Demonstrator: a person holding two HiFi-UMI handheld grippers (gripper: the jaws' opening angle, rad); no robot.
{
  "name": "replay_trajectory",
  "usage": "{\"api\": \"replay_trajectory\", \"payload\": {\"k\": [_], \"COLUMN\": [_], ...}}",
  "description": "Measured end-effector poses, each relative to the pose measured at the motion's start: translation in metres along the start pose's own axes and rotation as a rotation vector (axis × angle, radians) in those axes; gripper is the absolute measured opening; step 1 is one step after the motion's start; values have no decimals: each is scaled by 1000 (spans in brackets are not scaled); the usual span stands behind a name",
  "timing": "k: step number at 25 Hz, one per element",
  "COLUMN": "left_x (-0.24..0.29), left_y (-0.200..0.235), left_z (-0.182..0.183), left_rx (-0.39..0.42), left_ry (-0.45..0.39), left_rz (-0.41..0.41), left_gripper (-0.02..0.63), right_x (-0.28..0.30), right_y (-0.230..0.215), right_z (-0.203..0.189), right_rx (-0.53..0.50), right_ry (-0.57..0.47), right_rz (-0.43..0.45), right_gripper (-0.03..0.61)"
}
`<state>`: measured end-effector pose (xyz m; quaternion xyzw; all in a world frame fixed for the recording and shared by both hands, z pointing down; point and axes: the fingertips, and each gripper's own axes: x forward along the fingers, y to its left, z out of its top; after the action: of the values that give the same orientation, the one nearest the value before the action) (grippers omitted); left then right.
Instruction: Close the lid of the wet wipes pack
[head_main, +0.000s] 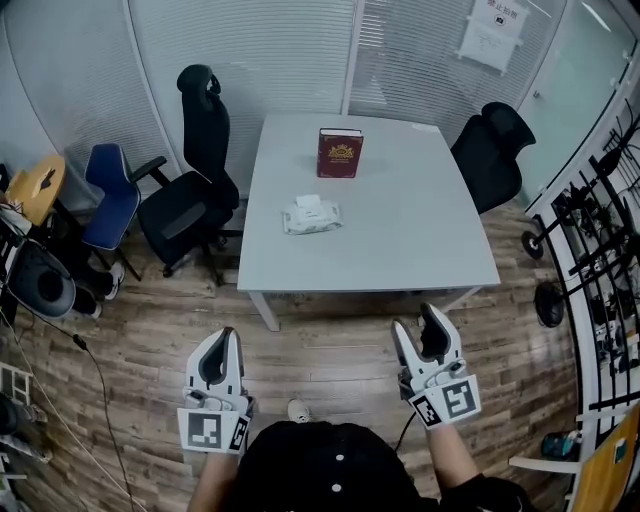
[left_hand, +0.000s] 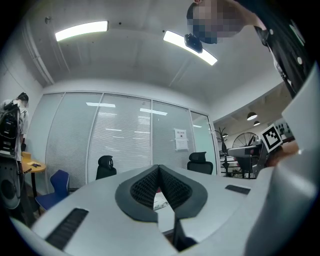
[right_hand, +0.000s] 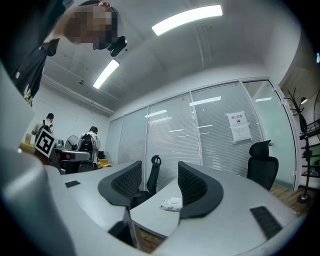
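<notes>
- Fingers (right_hand: 197, 187) of right gripper (head_main: 418, 322) spread, empty; left gripper (head_main: 222, 345) pinched shut, both well short of table (head_main: 400, 240).
- Risk: off-centre push could slide wipes pack (head_main: 311, 214), lid left open.

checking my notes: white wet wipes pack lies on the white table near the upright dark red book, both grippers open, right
No: the left gripper view shows the left gripper shut, jaws together on nothing; only the right gripper is open. The white wet wipes pack lies on the white table near the upright dark red book.
</notes>
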<state>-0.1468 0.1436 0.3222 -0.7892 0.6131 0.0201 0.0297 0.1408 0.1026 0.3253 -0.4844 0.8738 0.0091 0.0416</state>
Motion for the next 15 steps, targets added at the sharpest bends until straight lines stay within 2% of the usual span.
{"api": "replay_trajectory", "payload": {"k": [7,15], "left_x": [9,18], "left_y": [22,21], "left_z": [-3,-16], "left_rx": [0,-15], "left_ry": [2,34], "left_rz": [-8,-37], "left_gripper": [15,15], "right_x": [21,32], "right_y": [7,12], "right_z": [1,-15], "right_rx": [-4,13], "right_ry": [-7,31], "right_rz": [-16,-19], "right_gripper": [242,242]}}
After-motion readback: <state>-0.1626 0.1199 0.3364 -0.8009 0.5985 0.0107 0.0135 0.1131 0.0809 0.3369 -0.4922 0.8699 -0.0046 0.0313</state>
